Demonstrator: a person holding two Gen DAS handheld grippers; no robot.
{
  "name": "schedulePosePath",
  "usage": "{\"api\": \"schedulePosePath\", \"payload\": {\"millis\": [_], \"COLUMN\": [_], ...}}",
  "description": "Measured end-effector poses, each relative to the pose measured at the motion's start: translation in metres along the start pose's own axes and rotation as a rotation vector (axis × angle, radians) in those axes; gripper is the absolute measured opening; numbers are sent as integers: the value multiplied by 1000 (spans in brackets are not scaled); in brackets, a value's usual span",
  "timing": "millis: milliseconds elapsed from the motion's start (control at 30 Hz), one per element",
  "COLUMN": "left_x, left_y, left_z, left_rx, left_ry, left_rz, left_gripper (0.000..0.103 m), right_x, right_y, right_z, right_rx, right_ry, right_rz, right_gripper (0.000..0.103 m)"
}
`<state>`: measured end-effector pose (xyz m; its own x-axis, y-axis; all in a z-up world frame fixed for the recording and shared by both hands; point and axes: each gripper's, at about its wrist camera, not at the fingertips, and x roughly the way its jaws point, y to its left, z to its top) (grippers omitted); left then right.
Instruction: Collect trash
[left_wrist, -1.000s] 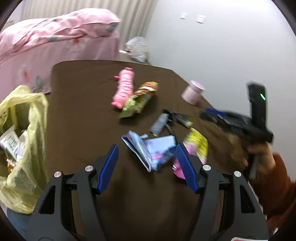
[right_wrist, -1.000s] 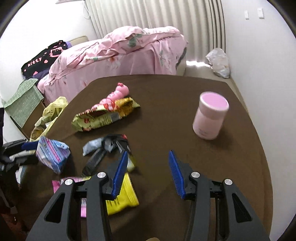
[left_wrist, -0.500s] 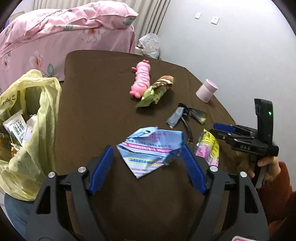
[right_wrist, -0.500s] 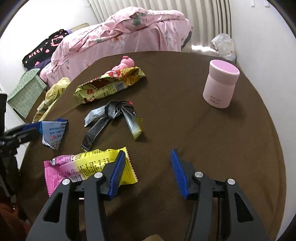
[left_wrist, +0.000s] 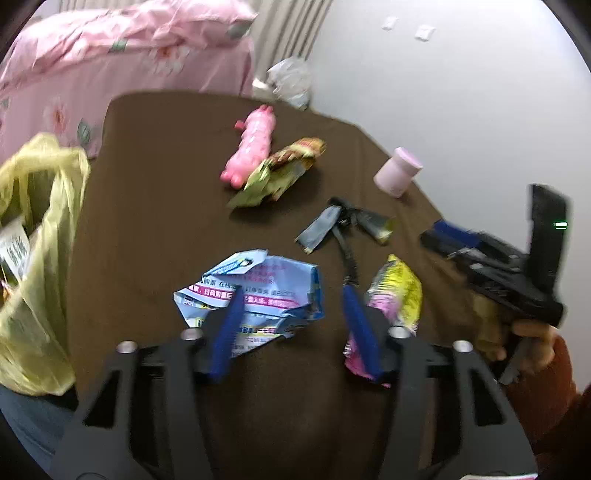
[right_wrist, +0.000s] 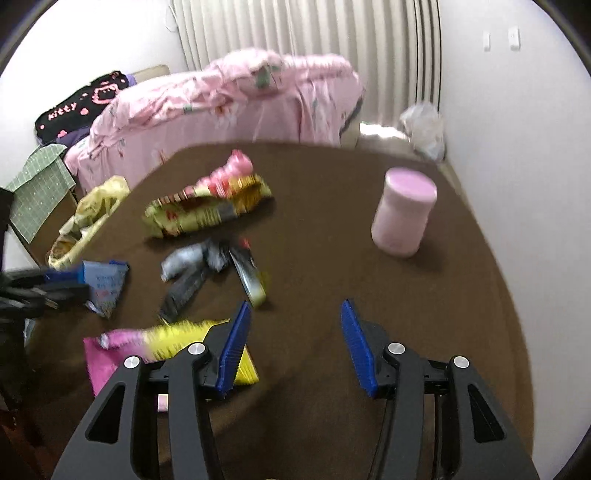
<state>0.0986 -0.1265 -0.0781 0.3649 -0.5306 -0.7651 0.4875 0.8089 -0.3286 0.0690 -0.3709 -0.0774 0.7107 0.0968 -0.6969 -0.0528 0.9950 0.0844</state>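
Now the left gripper (left_wrist: 291, 299) is seen lower over the blue wrapper (left_wrist: 258, 291) than half a second ago, and its jaws are closing. The wrapper lies flat on the brown table (left_wrist: 147, 221) between the fingers; the left pad overlaps it, the right pad is not yet touching, so no pinch is made. A second ago the wrapper was crumpled and raised; it has since been dropped flat, so a re-grab is judged under way. The yellow bag (left_wrist: 40, 229) with collected trash hangs at the table's left edge. The right gripper (right_wrist: 293, 332) is held spread with nothing between the pads, just beside the pink-and-yellow packet (right_wrist: 162, 343). Left uncollected: the green-yellow packet (right_wrist: 207, 210), the dark strips (right_wrist: 207, 269). The pink toy (left_wrist: 255, 147) and pink cup (right_wrist: 404, 216) are untouched.
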Motion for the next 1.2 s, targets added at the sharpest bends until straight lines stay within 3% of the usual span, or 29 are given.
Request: {"api": "schedulePosePath", "payload": {"millis": [233, 533, 600, 667, 867, 1200], "left_x": [-7, -26, -28, -28, -39, -107], "left_y": [5, 39, 43, 43, 38, 37], "left_z": [-2, -6, -7, -7, -4, 2], "left_rx": [9, -86, -97, -101, -81, -29], "left_ry": [-30, -71, -79, -81, -110, -299], "left_rz": [55, 23, 24, 23, 3, 14], "left_gripper": [17, 14, 14, 14, 12, 8], "right_x": [23, 80, 81, 74, 45, -26], "right_y": [26, 35, 35, 35, 36, 96], "right_z": [26, 38, 36, 35, 38, 71], "right_rx": [-75, -45, -50, -50, -28, -169], "right_ry": [25, 162, 162, 148, 95, -72], "right_rz": [73, 107, 103, 109, 105, 67], "right_gripper": [48, 47, 37, 25, 22, 22]}}
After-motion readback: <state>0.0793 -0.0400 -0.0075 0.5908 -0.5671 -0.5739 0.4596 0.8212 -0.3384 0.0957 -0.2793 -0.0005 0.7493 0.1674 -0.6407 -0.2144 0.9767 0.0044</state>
